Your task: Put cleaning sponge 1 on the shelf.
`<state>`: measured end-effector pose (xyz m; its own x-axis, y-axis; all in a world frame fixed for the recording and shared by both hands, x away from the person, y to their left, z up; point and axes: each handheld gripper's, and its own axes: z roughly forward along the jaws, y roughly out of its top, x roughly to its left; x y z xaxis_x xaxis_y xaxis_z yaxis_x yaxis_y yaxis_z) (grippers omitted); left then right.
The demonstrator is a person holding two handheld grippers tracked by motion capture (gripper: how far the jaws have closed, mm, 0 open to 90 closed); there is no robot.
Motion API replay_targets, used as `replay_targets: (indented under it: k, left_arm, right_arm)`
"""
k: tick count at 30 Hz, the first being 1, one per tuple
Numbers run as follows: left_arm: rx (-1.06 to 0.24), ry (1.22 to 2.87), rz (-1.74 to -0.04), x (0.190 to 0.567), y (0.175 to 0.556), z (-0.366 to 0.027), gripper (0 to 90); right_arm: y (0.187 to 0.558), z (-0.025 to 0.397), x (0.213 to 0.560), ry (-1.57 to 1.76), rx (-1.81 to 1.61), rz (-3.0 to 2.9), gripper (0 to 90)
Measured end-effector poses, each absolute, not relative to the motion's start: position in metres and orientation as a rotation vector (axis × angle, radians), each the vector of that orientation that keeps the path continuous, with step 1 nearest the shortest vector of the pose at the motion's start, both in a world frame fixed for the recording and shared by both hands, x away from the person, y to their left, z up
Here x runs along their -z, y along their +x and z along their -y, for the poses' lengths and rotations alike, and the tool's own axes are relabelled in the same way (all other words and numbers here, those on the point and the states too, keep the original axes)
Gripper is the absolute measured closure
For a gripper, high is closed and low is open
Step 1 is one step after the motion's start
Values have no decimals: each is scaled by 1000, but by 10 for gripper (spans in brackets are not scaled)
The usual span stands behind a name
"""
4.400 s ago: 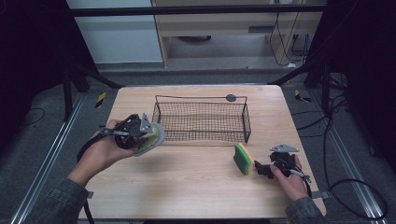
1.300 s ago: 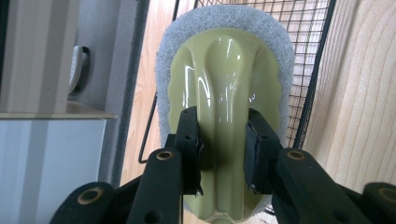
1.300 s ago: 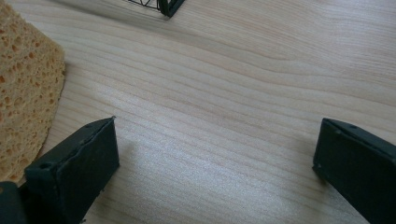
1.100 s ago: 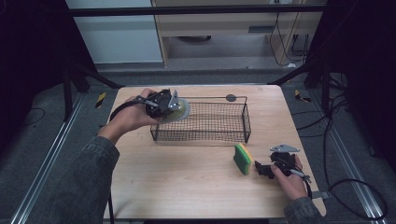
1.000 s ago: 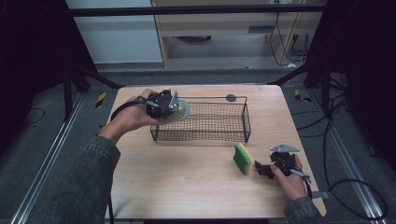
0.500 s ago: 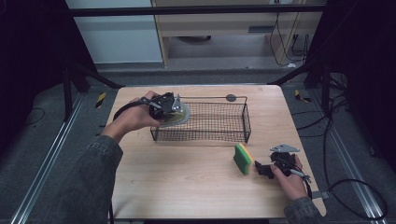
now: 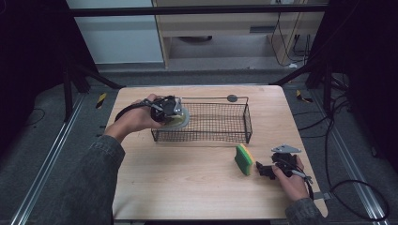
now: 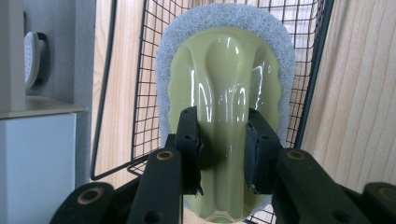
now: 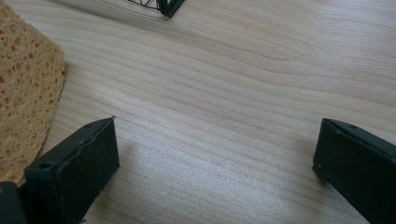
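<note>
While clamping the scrubber point(image 8: 227, 93), left tool point(image 8: 223, 149) overhangs basket point(image 7: 220, 123)

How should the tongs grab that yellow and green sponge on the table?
Judging by its pose, pinch the sponge across its thin body, yellow face to green face. It stands on edge, so come from above. The right tongs sit open beside it, empty.

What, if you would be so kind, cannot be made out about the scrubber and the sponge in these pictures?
- Scrubber: its underside faces away in the left gripper view; the left tongs cover its handle's sides.
- Sponge: cut off by the left edge in the right gripper view.
- Whether the scrubber touches the basket floor: too small in the high view.
</note>
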<state>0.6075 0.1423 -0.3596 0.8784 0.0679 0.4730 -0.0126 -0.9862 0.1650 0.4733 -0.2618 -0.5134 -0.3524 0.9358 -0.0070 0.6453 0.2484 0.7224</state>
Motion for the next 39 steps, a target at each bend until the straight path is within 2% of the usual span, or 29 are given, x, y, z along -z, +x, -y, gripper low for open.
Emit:
replay_targets:
  k: [39]
  left_arm:
    - [-637,2924,-112,390,618,-145,705]
  right_arm:
    - [473,262,513,1438,-884,-2088,5]
